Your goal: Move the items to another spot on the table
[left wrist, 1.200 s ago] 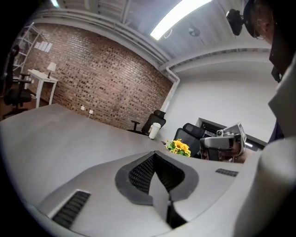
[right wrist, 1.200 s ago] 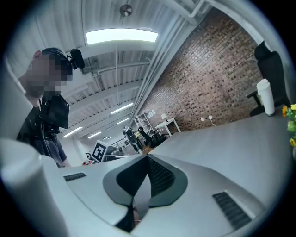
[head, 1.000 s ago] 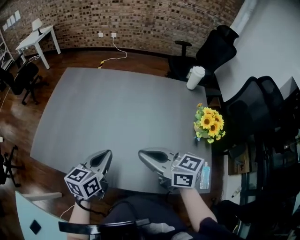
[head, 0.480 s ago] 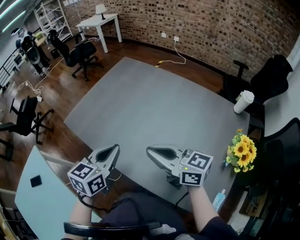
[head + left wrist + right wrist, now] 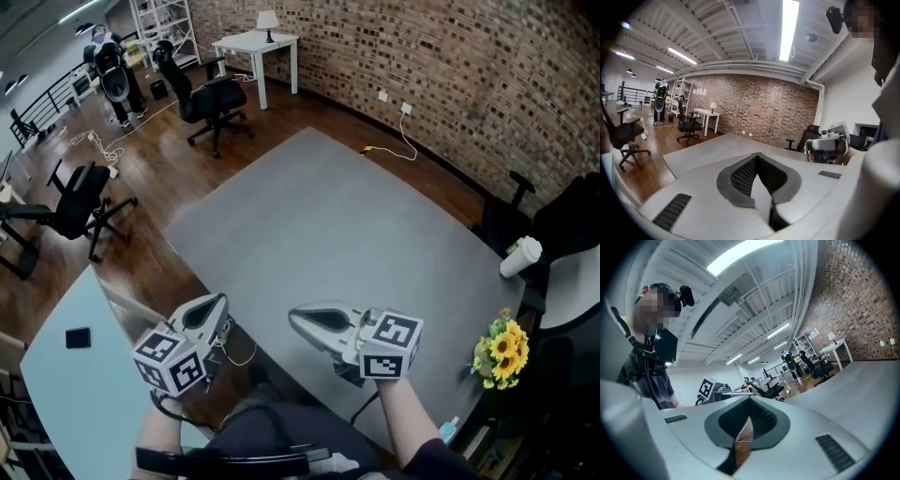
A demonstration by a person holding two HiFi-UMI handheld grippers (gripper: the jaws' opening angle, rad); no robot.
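A bunch of yellow sunflowers [image 5: 502, 348] stands near the right edge of the grey table [image 5: 347, 234]. A white cup [image 5: 520, 256] stands further back on that edge, and a small clear bottle [image 5: 450, 429] shows at the near right corner. My left gripper [image 5: 219, 301] hovers over the table's near edge, shut and empty. My right gripper [image 5: 293, 315] is a short way to its right, also shut with nothing in it. In the left gripper view the jaws [image 5: 757, 155] meet, and so do those in the right gripper view [image 5: 750, 402]. Both grippers are far from the three items.
Black office chairs [image 5: 211, 98] stand on the wood floor at the left, near a white desk [image 5: 256, 45]. A pale blue table [image 5: 66, 394] with a small black item [image 5: 78, 337] is at the near left. More black chairs [image 5: 572, 220] crowd the table's right side.
The head view has swung left: the flowers, cup and bottle have slid toward the frame's right edge, and more floor shows at the left. Both grippers stay shut near the table's front.
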